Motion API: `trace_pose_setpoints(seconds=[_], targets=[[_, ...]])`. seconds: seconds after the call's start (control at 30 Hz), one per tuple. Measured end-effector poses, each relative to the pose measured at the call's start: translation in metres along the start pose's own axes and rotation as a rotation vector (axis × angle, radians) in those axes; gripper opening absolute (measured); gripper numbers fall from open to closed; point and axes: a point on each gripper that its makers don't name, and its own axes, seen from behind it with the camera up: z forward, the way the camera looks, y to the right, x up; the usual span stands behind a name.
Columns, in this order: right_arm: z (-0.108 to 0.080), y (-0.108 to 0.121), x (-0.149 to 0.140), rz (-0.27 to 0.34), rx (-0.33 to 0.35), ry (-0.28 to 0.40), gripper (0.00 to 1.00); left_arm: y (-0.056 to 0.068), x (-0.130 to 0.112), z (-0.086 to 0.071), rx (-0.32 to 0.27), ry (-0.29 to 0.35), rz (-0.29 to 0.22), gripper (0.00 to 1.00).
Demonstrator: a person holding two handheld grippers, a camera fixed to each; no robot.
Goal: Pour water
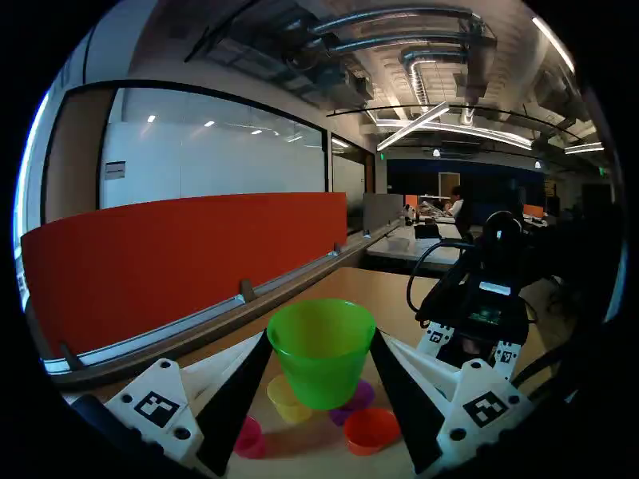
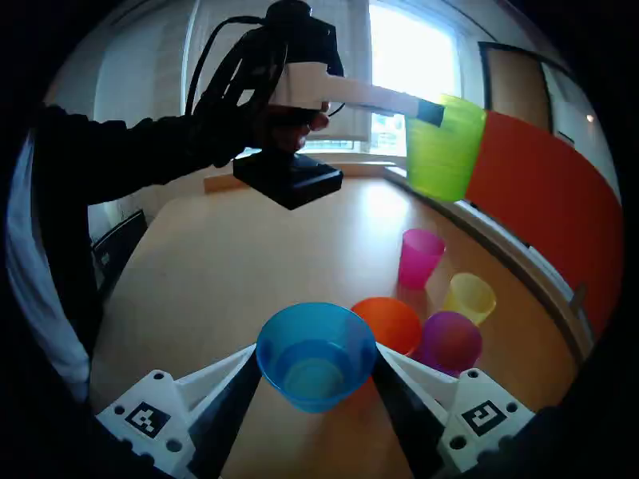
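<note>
Held a translucent green plastic cup [image 1: 321,359] clenched between the fingers of the left gripper [image 1: 321,345], lifted well above the wooden desk [image 2: 240,263]. Held a translucent blue plastic cup [image 2: 316,339] grasped between the fingers of the right gripper [image 2: 316,357], upright, with a little water [image 2: 311,379] in its bottom, low over the desk. Saw four more standing near the desk edge along the red partition panel [image 2: 551,207]: a pink plastic cup [image 2: 419,255], a yellow plastic cup [image 2: 470,297], an orange plastic cup [image 2: 389,322], a purple plastic cup [image 2: 450,341].
</note>
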Motion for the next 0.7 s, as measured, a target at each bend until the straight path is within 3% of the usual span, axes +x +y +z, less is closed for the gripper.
trace_pose_setpoints(seconds=[0.27,0.7], targets=[[-0.027,0.008,0.036,0.047,-0.031,0.113,0.91,-0.001,0.008,-0.001,0.013,0.01,-0.017,0.88],[-0.064,0.018,0.084,0.053,-0.08,0.251,0.91,0.004,0.011,-0.002,0.015,0.004,-0.018,0.87]])
